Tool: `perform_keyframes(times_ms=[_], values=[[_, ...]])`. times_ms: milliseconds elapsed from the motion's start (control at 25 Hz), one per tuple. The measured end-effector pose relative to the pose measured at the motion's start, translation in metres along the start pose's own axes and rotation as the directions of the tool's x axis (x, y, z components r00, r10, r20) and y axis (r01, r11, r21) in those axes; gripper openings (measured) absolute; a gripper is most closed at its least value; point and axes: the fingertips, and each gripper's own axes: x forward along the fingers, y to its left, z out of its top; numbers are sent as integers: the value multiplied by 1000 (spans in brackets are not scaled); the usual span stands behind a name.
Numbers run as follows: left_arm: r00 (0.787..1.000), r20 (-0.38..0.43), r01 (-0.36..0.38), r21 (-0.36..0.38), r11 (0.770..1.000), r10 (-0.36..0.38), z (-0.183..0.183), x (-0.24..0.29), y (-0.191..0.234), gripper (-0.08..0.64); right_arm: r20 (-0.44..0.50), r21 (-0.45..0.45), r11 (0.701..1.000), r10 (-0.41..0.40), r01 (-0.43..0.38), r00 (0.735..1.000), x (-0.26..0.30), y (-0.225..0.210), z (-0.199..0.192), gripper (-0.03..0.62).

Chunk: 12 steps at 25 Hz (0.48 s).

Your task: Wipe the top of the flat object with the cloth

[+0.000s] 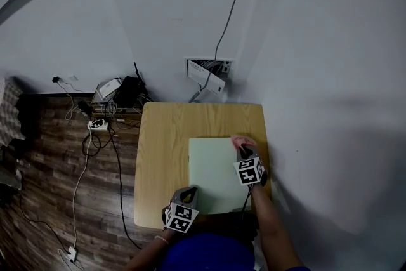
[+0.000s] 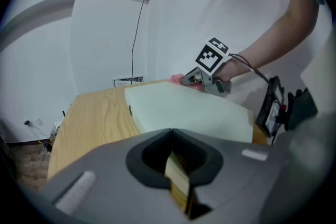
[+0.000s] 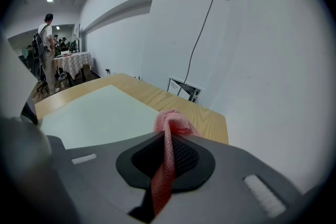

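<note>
So the flat object (image 1: 216,176) is a pale green board lying on the right half of a small wooden surface (image 1: 165,136), which is pushed up against a white wall. The right claw (image 1: 243,149) is clamped on a pink mesh cloth (image 1: 240,140). In the right gripper view the fabric runs straight through the slot between the jaws and bunches up past the tips. From the head view that bunch sits at the far right corner of the board, and it looks like it's touching the top, though I can't be totally sure of contact.

The left claw (image 1: 191,190) is down at the near left corner of the board with its jaws together. A thin tan strip (image 2: 177,178) shows in the seam between them, and I honestly can't tell what it is.

There's a tangle of cables (image 1: 95,130) on the wood floor to the left, and a wall box (image 1: 208,72) with a wire running up from it.
</note>
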Motion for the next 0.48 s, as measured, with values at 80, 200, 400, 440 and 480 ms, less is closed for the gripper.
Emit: perform_keyframes(times_ms=[80,200,400,440,480], values=[[1000,2,1,-1,1000,-1,0,-1,0,5,0,1,1000,0,0,1000,-1,0,-1,16],[1000,3,1,-2,1000,-1,-1,-5,-1,5,3,1,1000,0,0,1000,-5,3,0,17],[1000,3,-3,-1,1000,3,0,-3,0,5,41,34,999,-1,0,999,-10,1,6,17],[1000,3,-4,-2,1000,4,0,-2,0,5,57,49,999,0,-3,998,-13,0,7,17],[1000,3,-4,-3,1000,4,-1,-2,0,5,78,69,998,2,-8,997,-17,1,9,17]])
